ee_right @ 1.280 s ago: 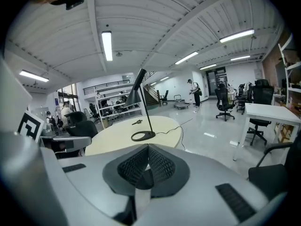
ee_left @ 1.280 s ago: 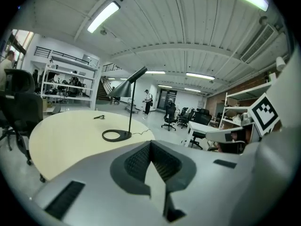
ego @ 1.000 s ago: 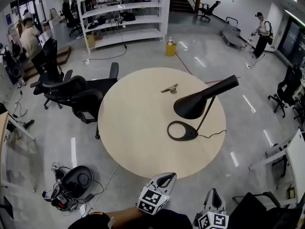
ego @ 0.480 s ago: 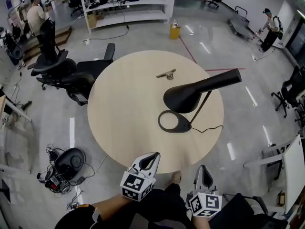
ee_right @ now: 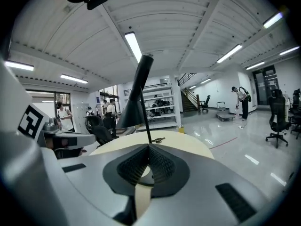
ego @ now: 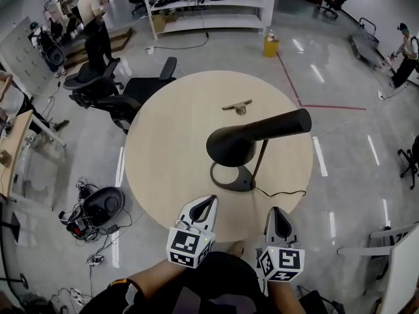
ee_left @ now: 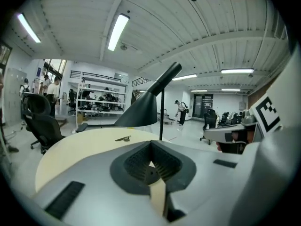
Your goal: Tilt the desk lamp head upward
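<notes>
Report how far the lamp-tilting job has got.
Done: nothing; the lamp head faces down at the table. In hand: the left gripper and right gripper, both shut and empty, sit at the table's near edge, clear of the lamp head. To do: grasp it and tilt it upward.

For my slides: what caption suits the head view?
Left claw and right claw, both shut, hover at the near edge of the round table, short of the black desk lamp.

A glossy grey floor surrounds a round pale table. White shelves stand at 12 o'clock, black chairs at 10, a yellow bin at 1, a red line at 2, and cables at 8. Strip lights cross the ribbed ceiling.
</notes>
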A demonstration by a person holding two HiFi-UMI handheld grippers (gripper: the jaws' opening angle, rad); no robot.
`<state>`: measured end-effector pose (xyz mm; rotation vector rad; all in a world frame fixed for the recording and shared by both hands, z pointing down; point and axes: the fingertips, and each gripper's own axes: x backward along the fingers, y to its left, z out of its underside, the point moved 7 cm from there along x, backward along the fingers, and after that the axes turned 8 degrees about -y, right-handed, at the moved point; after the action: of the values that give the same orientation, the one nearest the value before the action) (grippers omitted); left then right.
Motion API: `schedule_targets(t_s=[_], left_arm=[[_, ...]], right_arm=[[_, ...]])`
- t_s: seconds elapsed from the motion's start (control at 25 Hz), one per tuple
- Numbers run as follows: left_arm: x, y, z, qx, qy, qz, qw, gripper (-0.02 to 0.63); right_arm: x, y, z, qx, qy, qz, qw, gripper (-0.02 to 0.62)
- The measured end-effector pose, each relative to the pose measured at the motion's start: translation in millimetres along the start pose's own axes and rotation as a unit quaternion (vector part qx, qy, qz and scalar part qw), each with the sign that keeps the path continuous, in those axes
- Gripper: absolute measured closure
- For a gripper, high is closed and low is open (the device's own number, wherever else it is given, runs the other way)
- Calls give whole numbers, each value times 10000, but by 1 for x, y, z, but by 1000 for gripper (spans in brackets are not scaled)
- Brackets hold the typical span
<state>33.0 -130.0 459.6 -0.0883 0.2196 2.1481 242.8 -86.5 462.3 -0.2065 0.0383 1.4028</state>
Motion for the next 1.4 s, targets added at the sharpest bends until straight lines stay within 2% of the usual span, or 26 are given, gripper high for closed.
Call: schedule_targets(t_s=[0.16,0.32,0.44,0.6,0.76,0.88,1.0,1.12,1.24,1.4], left_arm=[[-31,-31,1,-364,50,-174,9992,561],[-53,-52,-6,-527,-35,-310,9981,561],[-60,-50,-16,-560,-76,-372,9977,561],[-56,-29,-34,-364,-336,-612,9969,560],[-46,1,-52,175,-731,-843,9936,558],[-44,26,-63,518,-923,-917,9901,557],[-44,55,-64,962,-999,-938,9859,526],[-47,81,-60,1539,-1017,-901,9787,500],[-53,98,-52,2254,-1040,-642,9666,495],[-65,109,-40,3332,-1095,-108,9364,488]], right_arm=[[-26,-30,-4,150,-82,-252,9995,580],[-44,-49,-14,127,-265,-449,9986,580],[-53,-52,-29,126,-416,-488,9979,580],[-53,-44,-66,161,-826,-561,9949,580],[-42,-27,-142,529,-1752,-787,9800,580],[-39,-17,-203,781,-2195,-958,9677,578],[-46,0,-249,1098,-2359,-1252,9574,578],[-64,16,-279,1430,-2317,-1443,9514,577],[-85,26,-294,1640,-2131,-1475,9518,577],[-114,30,-300,1603,-1700,-1624,9587,577]])
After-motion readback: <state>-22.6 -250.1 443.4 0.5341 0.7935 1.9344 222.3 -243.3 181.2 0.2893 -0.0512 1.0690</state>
